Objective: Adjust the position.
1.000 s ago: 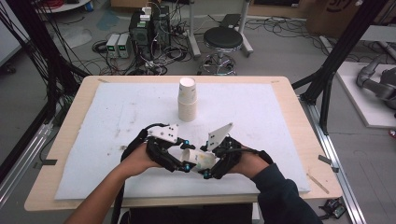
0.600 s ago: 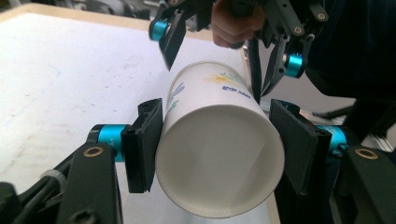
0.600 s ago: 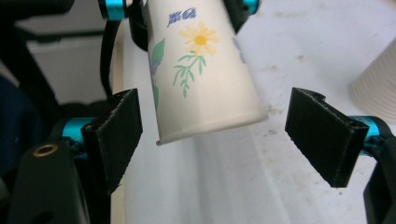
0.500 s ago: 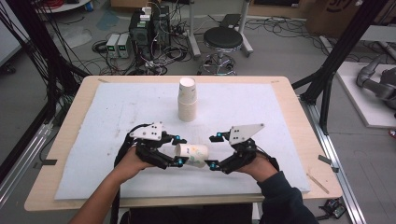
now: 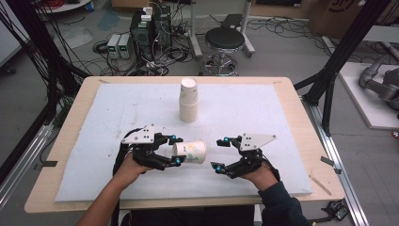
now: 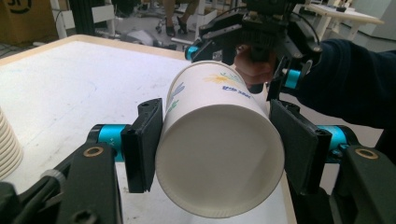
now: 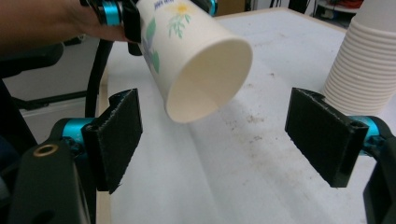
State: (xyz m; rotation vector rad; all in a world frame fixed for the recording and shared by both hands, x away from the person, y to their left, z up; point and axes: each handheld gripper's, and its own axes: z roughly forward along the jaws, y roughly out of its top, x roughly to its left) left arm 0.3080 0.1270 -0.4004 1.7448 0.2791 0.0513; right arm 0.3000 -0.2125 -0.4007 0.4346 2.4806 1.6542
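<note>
1. High view: the left gripper lay low over the white mat, its jaws clamped on a paper cup held sideways.
2. Right gripper faced it, jaws wide and empty.
3. Cup's blue print was too blurred to read.
4. Cup stack stood behind.

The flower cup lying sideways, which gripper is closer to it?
Left. The left gripper has its jaws closed around the cup, holding it sideways. The right gripper is open and sits apart from it, facing the cup's open mouth.
</note>
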